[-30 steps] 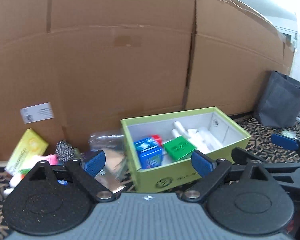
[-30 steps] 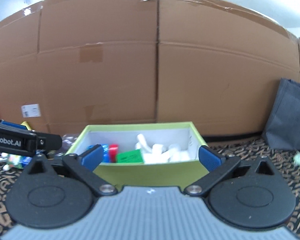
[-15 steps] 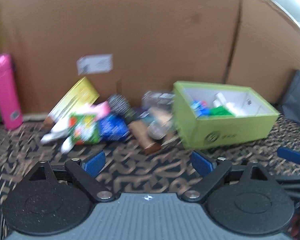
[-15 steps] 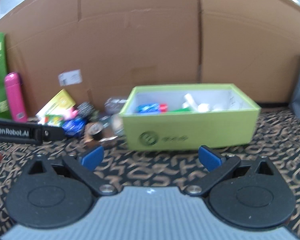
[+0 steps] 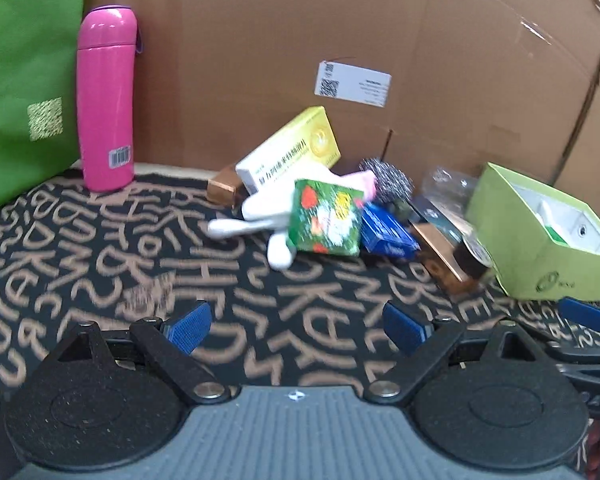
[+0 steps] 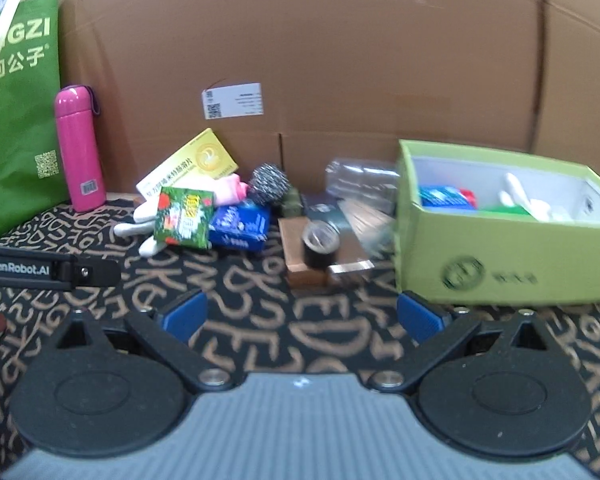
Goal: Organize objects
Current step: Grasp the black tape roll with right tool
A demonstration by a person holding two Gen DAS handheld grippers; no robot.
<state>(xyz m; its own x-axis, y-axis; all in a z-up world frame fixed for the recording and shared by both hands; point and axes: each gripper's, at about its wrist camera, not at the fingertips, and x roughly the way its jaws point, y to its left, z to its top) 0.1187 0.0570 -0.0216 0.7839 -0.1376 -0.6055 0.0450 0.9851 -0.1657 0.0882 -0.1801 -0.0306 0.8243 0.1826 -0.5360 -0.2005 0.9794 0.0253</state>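
Looking along my left gripper (image 5: 298,326), I see it wide apart and empty. The pile sits ahead on the mat (image 5: 100,264). The green pack (image 5: 326,222) looks light and stiff, so I would pinch its flat sides.

My right gripper (image 6: 302,316) is spread and empty too. The green box (image 6: 500,264) sits right, half full. The tape roll (image 6: 320,242) looks hard and slippery.
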